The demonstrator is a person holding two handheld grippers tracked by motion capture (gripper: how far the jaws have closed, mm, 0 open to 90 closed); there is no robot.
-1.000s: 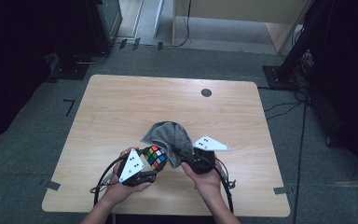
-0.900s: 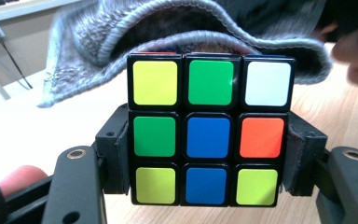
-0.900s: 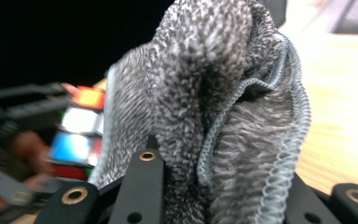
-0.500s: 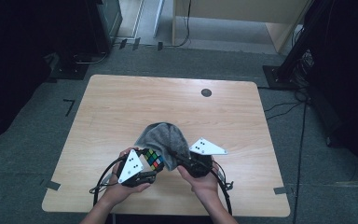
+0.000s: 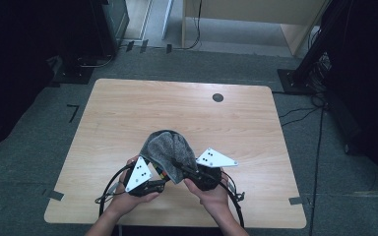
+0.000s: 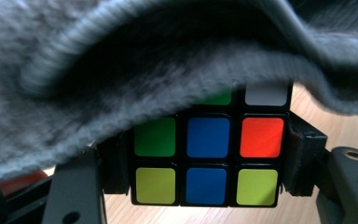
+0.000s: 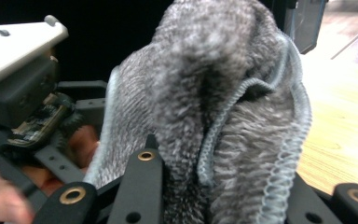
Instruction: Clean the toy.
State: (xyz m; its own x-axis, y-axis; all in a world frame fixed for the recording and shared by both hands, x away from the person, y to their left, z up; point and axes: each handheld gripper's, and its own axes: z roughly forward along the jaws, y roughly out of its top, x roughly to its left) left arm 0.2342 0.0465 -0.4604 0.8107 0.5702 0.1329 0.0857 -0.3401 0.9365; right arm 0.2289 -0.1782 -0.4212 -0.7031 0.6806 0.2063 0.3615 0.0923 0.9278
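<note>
You are wiping the puzzle cube (image 6: 207, 158) with the grey cloth (image 5: 170, 150); the step in hand is the pass over its upper face. The left gripper (image 6: 207, 186) is clamping the cube by two opposite sides, just above the near edge of the tabletop (image 5: 128, 113). The right gripper (image 7: 223, 186) is pinching a fold of the cloth and draping it over the cube. Both hands are sitting close together, the grippers angling inward. Next, in my judgement, you are needing a drag of the cloth across the covered face while the cube is held steady.
</note>
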